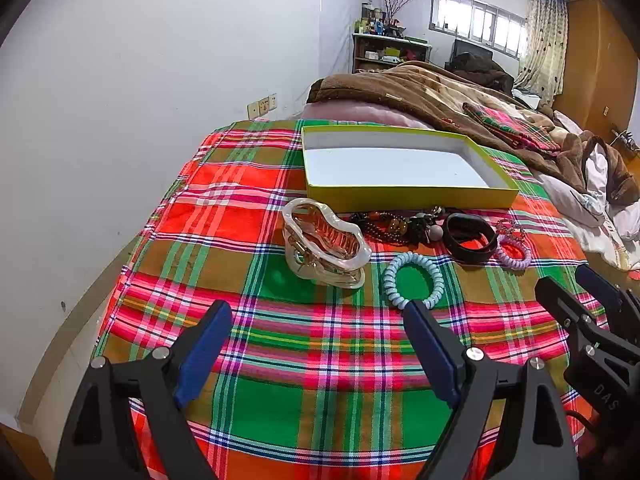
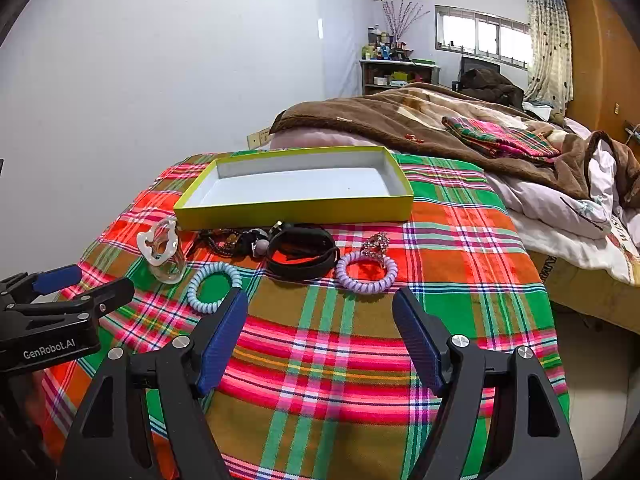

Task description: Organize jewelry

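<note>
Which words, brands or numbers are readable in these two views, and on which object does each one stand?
"GenRobot.AI": white print on the black body of the left gripper, seen in the right wrist view.
"DAS": pale letters, cut off, on the black body of the right gripper, seen in the left wrist view.
Printing on the white bedding: unreadable.

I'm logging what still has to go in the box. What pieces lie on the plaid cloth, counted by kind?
Spiral hair ties: 2, light blue and lilac
Clear claw clips: 1
Black bands: 1
Dark bead strands: 1 tangle
Rhinestone pieces: 1
Total: 6
</note>
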